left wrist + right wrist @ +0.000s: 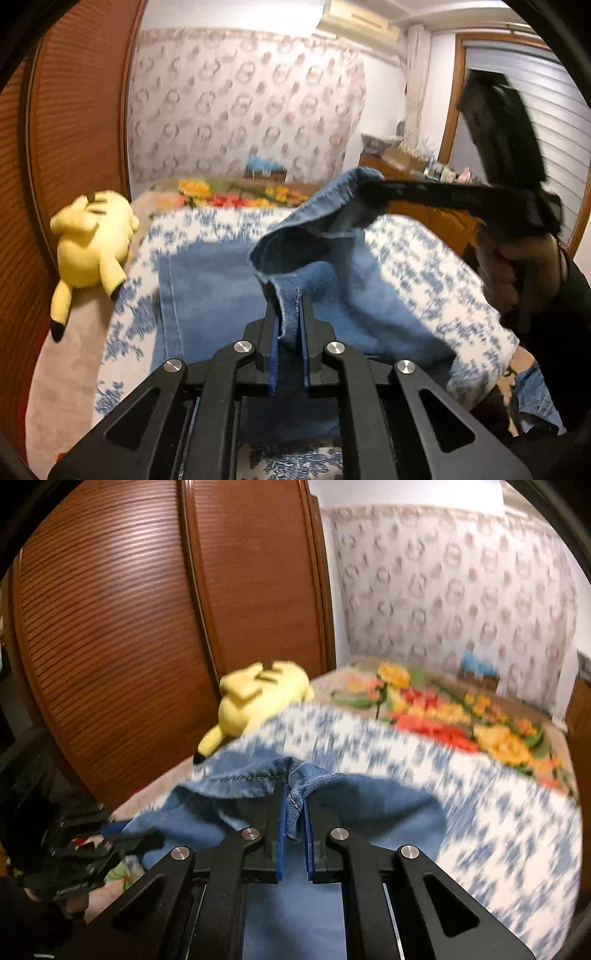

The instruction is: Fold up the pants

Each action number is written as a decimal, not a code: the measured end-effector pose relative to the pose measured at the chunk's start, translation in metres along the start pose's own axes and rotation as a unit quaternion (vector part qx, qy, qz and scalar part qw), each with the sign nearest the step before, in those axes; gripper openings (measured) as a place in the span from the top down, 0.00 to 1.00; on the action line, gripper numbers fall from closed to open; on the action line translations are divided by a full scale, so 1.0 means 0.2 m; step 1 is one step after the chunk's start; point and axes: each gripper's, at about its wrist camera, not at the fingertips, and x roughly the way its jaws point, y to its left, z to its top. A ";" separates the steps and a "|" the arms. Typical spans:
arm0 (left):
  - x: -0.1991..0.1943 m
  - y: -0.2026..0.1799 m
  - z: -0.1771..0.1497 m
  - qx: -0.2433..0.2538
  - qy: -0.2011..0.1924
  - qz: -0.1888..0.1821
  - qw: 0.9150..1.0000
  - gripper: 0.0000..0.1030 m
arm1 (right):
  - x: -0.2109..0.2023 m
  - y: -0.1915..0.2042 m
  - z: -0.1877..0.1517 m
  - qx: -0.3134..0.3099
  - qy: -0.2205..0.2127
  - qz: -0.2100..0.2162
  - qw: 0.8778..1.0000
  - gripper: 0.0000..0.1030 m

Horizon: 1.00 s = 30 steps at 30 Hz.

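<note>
My left gripper (289, 314) and right gripper (294, 805) each clamp their fingers on a hem of the blue pants (221, 280), lifting that end off the bed (424, 251). The rest lies flat mid-bed, ready to fold over.

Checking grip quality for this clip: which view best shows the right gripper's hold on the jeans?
The right wrist view: the right gripper has its jaws shut on a stitched edge of the jeans, seen close up. The left wrist view shows it from the side, blurred, lifting that edge.
</note>
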 end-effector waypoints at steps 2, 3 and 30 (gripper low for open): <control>-0.05 0.01 0.01 -0.004 -0.012 -0.003 1.000 0.90 | -0.01 0.00 0.10 -0.013 -0.008 -0.001 1.000 0.93; -0.08 0.01 0.02 -0.006 -0.017 -0.002 1.000 0.90 | -0.01 0.01 0.12 -0.021 -0.008 -0.001 1.000 0.93; 0.09 0.33 -0.28 -0.080 0.069 0.056 0.993 0.74 | 0.75 0.20 0.17 -0.025 0.026 0.006 0.999 0.62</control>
